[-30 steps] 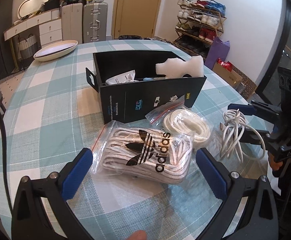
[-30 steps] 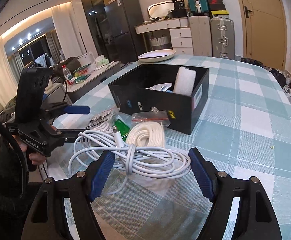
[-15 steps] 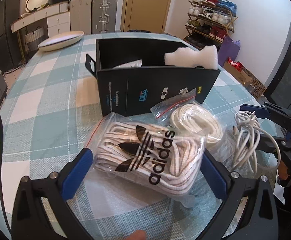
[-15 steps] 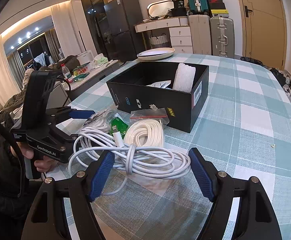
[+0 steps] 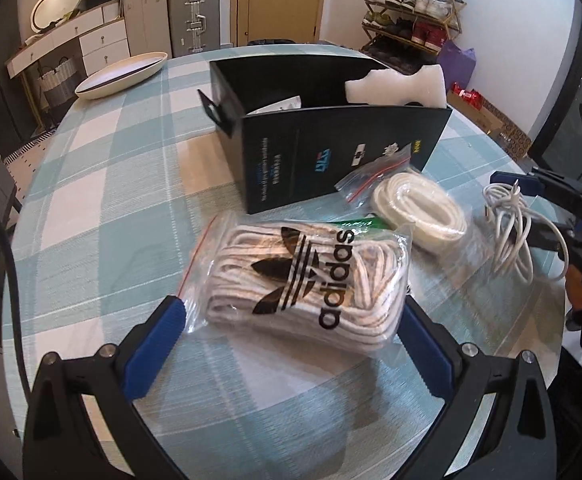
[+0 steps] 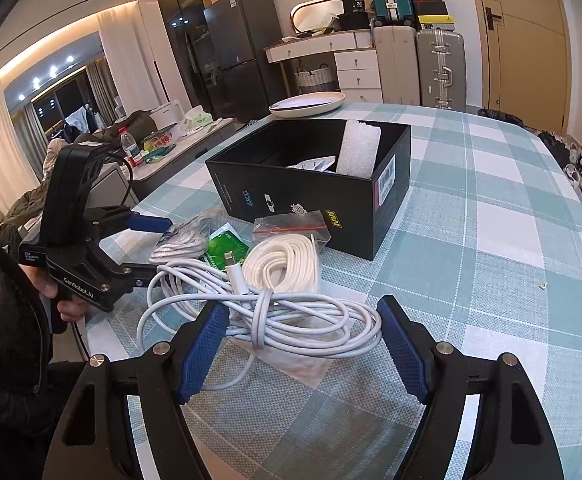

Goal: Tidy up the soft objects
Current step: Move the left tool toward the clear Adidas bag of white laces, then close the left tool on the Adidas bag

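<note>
A clear Adidas bag of laces lies on the checked tablecloth between the fingers of my open left gripper; the pads are beside it, not pressing. A bagged white cord coil lies beside it. A loose white cable bundle lies between the fingers of my open right gripper. An open black box with a white foam block stands behind them.
A green packet lies between the bags. A cream oval plate sits at the table's far side. Suitcases, a white dresser and a shoe rack stand beyond the table. The table edge is close under both grippers.
My left gripper has moved forward and lower, so the Adidas bag now sits deeper between its fingers. My right gripper has closed in slightly on the cable bundle.
</note>
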The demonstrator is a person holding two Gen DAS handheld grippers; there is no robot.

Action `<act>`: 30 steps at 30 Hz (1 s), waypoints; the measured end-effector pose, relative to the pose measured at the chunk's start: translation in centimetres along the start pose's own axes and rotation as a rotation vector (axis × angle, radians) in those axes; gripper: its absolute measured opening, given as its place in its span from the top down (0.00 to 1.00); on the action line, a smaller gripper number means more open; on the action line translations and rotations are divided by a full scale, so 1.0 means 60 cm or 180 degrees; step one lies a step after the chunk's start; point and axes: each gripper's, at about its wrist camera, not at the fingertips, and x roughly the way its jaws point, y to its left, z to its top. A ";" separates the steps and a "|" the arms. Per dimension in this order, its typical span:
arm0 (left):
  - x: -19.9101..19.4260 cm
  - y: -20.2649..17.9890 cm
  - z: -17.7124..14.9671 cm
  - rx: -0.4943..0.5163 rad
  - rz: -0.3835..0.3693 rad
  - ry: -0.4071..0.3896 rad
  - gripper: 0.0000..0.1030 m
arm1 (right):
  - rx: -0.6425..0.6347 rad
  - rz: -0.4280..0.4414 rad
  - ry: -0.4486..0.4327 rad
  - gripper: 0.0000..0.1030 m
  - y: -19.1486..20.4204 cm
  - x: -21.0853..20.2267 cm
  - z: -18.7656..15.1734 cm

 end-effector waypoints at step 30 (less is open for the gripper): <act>-0.004 0.062 0.005 -0.1258 0.0037 -0.0186 0.00 | -0.0023 0.0006 0.0027 0.25 0.001 0.007 0.000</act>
